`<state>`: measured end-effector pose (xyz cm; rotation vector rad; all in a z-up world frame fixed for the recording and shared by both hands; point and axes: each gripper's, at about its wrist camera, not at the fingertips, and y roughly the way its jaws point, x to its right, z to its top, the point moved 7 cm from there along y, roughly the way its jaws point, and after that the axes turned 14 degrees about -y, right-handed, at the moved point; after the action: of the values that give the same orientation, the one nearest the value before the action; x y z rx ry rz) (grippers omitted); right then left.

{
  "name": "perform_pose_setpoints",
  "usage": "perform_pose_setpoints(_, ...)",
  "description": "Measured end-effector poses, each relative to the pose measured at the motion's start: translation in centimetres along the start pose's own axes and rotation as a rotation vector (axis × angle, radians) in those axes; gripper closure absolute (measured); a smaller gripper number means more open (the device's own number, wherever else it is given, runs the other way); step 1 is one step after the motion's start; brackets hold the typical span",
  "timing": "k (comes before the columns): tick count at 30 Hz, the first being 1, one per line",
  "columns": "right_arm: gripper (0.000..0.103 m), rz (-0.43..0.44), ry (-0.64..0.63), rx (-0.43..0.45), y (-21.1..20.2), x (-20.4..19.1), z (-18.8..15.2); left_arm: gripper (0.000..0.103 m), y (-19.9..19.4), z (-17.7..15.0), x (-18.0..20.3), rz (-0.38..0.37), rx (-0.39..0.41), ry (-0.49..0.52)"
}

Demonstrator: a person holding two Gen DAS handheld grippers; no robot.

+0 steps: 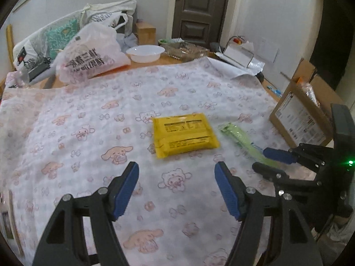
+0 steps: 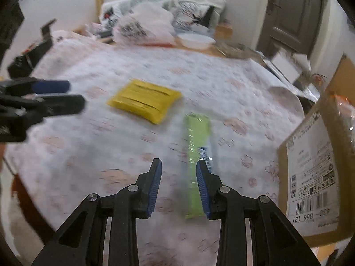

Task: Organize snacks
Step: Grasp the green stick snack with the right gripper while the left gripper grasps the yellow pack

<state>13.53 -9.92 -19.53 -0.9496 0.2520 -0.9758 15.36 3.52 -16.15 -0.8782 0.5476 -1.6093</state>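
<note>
While my left gripper (image 1: 176, 173) hangs with jaws apart over the tablecloth (image 1: 88, 110), yellow snack pack (image 1: 185, 134) mid-cloth, green stick pack (image 1: 239, 138) toward the right edge, my right gripper (image 2: 179, 171) parted around its near end, cardboard box (image 2: 315, 173) beside.

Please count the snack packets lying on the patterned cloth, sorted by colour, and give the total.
Yellow: 1, the flat yellow packet in the middle of the cloth.
Green: 1, the long green packet, with the open right tongs at its near end.
Total: 2 packets. The left tongs are open and hold nothing.
</note>
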Motion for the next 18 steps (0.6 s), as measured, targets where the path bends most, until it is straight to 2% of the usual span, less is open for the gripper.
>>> perform_pose_setpoints(3, 0.071, -0.064, -0.008, -0.018, 1.2, 1.4, -0.2, 0.035, 1.6, 0.8, -0.2, 0.002, -0.028, 0.027)
perform_pose_setpoints(5, 0.072, -0.054, -0.014, -0.033, 1.9, 1.8, -0.1, 0.035, 2.6, 1.4, 0.0, 0.008, -0.046, 0.055)
perform_pose_setpoints(6, 0.073, -0.053, -0.017, -0.024, 2.1, 2.0, 0.1, 0.035, 3.2, 1.9, 0.1, 0.015, -0.054, 0.072)
perform_pose_setpoints(7, 0.081, -0.051, -0.018, -0.024, 2.3, 2.2, 0.2, 0.035, 3.8, 2.3, 0.2, 0.021, -0.062, 0.086)
perform_pose_setpoints(9, 0.081, -0.042, -0.016, -0.024, 2.6, 2.5, 0.5, 0.035, 5.3, 3.4, 0.5, 0.024, -0.079, 0.113)
perform_pose_setpoints(14, 0.081, -0.011, -0.010, -0.016, 2.7, 2.6, 0.8, 0.036, 8.8, 5.4, 1.7, -0.079, -0.169, 0.165)
perform_pose_setpoints(18, 0.081, 0.000, -0.018, -0.011, 2.7, 2.6, 0.8, 0.037, 11.0, 6.3, 2.5, -0.112, -0.200, 0.205)
